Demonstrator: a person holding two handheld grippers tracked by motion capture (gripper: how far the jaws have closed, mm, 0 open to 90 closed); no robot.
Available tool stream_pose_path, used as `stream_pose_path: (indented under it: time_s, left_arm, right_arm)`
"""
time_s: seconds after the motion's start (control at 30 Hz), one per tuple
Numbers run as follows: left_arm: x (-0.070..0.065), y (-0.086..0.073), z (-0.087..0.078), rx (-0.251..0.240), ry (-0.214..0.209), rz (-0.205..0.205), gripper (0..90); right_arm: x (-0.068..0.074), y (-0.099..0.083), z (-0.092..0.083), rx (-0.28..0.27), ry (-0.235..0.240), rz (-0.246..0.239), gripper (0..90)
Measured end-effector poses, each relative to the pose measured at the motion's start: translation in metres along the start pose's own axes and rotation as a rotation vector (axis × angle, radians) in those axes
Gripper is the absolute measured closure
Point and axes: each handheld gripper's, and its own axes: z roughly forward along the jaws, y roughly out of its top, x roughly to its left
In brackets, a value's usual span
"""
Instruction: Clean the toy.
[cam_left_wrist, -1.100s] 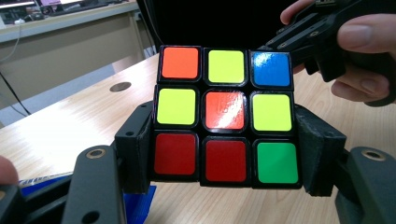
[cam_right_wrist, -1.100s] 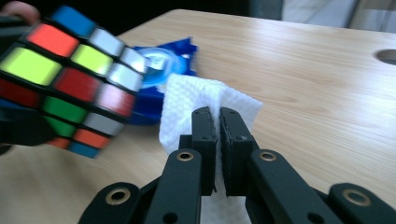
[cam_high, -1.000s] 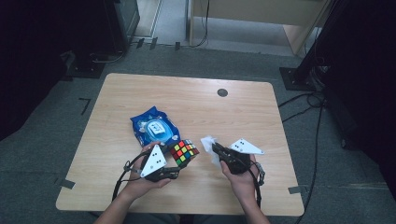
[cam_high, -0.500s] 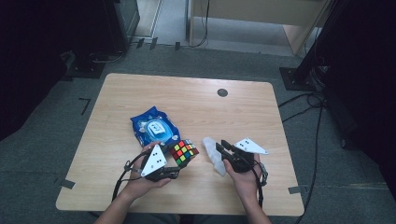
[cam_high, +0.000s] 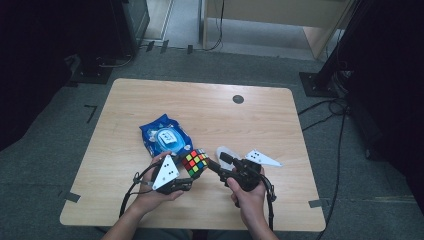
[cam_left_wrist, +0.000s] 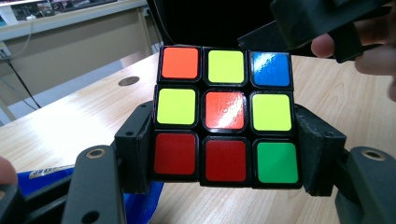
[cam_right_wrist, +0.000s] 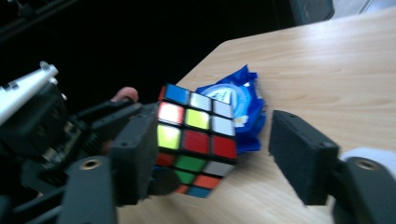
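2 claws meet at the cube (cam_high: 194, 162): left claw (cam_left_wrist: 226, 163) clamps it; right claw (cam_right_wrist: 210, 158), just opened, straddles it ungripped.

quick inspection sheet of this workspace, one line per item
surface: wooden table, dark round grommet near far edge
job's things: scrambled puzzle cube clamped in left gripper
clutter: blue wipes pack; white object beside right gripper
grippers: right gripper has just been opening, jaws apart beside the cube, not pressing it
cables: black cables on floor at right
surroundings: grey floor, dark stands, wooden furniture behind
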Motion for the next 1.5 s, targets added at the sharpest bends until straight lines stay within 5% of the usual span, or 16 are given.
stream_pose_path:
  time_s: [0.23,0.37,0.47,0.63,0.83,1.0,1.23,1.5]
  left_arm:
    - [-0.009,0.0,0.005,-0.008,0.012,0.02,34.3]
    - [-0.013,0.002,0.006,-0.023,0.015,0.028,34.3]
    - [-0.016,0.001,0.007,-0.025,0.018,0.03,34.2]
    - [-0.018,0.001,0.008,-0.03,0.019,0.031,34.1]
    - [-0.018,0.001,0.008,-0.02,0.005,0.046,32.4]
    - [-0.015,-0.002,0.007,-0.007,-0.048,0.054,24.3]
    - [-0.015,-0.008,0.01,0.041,-0.018,0.129,23.0]
    - [-0.02,-0.011,0.013,0.077,-0.014,0.215,22.3]
  right_arm:
    - [0.005,-0.011,0.016,0.059,0.013,0.115,18.2]
    - [0.003,-0.018,0.022,0.078,0.011,0.146,22.7]
    - [0.0,-0.021,0.022,0.062,0.059,0.192,31.6]
    - [-0.003,-0.022,0.02,0.05,0.085,0.245,34.5]
    - [-0.001,-0.019,0.018,0.067,0.057,0.214,34.7]
    - [-0.008,-0.006,0.008,0.063,0.009,0.153,34.7]
    - [-0.017,0.014,-0.004,0.175,0.007,0.127,34.7]
    - [-0.011,0.011,0.007,0.316,0.051,0.111,34.6]
